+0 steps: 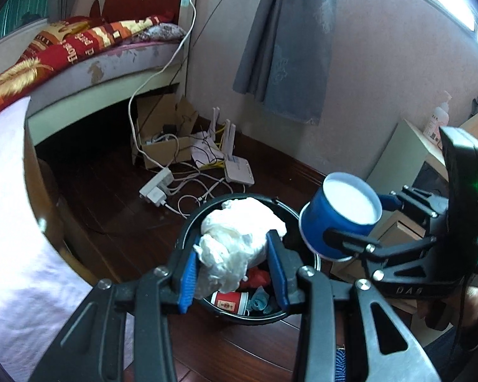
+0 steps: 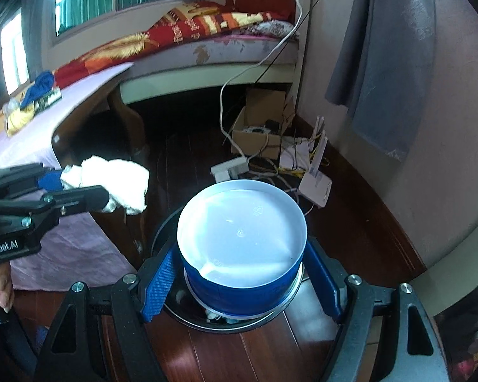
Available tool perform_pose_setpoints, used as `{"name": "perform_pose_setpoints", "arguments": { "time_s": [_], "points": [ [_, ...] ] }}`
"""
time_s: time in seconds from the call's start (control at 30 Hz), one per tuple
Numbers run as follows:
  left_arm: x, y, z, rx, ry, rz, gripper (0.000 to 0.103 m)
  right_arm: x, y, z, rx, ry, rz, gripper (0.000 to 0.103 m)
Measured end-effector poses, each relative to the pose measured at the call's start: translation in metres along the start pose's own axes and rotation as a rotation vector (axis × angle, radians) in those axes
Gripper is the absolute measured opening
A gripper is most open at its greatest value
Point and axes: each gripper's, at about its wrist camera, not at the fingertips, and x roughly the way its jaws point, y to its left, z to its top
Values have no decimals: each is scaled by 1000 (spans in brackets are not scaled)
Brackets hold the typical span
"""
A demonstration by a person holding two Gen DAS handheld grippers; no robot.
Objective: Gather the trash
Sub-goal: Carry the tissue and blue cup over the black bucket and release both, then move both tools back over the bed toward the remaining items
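The left gripper point(image 1: 235, 270) is clamped on a crumpled white tissue wad point(image 1: 239, 238), its blue pads point(image 1: 188, 277) pressing the wad from both sides. It hangs directly over the black trash bin point(image 1: 188, 235) standing on the dark wooden floor point(image 1: 239, 347). Inside the bin the left wrist view shows a red-and-white paper cup point(image 1: 229, 300) and some teal scraps; the printing on that cup is too small to read.

The right gripper point(image 2: 242, 283) stands fairly wide and is closed on a blue paper cup point(image 2: 242, 248) with a white inside, its pads against the cup's opposite walls. The cup sits over the same bin, whose rim point(image 2: 165, 222) peeks out around it. In the left wrist view the cup point(image 1: 341, 213) hangs just right of the bin, apart from the tissue.

The right wrist view alone shows the bench point(image 2: 47, 146) covered in pale lilac cloth, with blue and yellow fabric lying at its far end, plus a fingertip at the lower left. The gripper body there reads "nRobot.AI"; the other gripper in the left view reads "DAS".

Farther back on the floor lie a white power strip point(image 1: 156, 187), tangled cables, a white router point(image 1: 237, 167) and an open cardboard box point(image 1: 165, 140). Beyond is a bed point(image 1: 95, 63) with a red patterned blanket, its lettering unreadable, and a grey curtain point(image 1: 286, 41).
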Motion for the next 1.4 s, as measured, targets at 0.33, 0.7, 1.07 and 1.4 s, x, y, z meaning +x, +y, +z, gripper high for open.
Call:
{"name": "perform_pose_setpoints", "arguments": {
  "time_s": [0.33, 0.7, 1.07, 1.4],
  "points": [
    [48, 8, -14, -50, 78, -25, 41, 56, 3, -17, -57, 98, 22, 78],
    [90, 10, -21, -81, 174, -69, 68, 119, -3, -37, -77, 220, -40, 103],
    [81, 12, -22, -61, 154, 6, 96, 108, -15, -50, -45, 225, -106, 103],
    [66, 20, -24, -77, 128, 81, 103, 84, -16, -41, 16, 189, -118, 103]
  ]
}}
